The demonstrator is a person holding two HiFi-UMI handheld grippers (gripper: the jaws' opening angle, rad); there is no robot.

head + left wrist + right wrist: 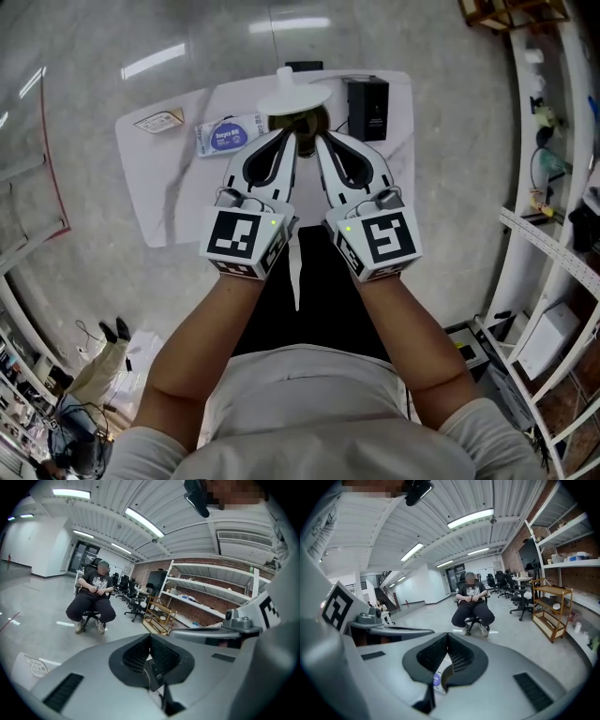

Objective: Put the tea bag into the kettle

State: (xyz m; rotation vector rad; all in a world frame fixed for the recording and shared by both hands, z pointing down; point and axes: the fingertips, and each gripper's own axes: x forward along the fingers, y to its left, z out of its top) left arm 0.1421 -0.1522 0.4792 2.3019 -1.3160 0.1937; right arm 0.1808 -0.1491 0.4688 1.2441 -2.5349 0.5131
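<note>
The person is holding both grippers side by side above the white table point(169, 206), their tips pointing at the kettle point(302, 123) near the table's far edge. The kettle is wearing a round white lid point(293, 98) with a knob on top, and a black box point(367, 106) is standing just to its right. The left gripper point(287, 139) is keeping its jaws pressed together at the tip; its own view point(150, 638) is showing something dark with a thin line in the hollow behind the pads, though what that is cannot be made out. The right gripper point(320, 141) is also holding its jaws closed point(446, 638), with nothing between the pads. The tea bag point(157, 119), in a tan sachet, is lying flat at the table's far left corner, well apart from both grippers, and a blue-and-white packet point(223, 136) is lying between it and the kettle. A seated person point(472, 604) is facing the table from across the floor.
</note>
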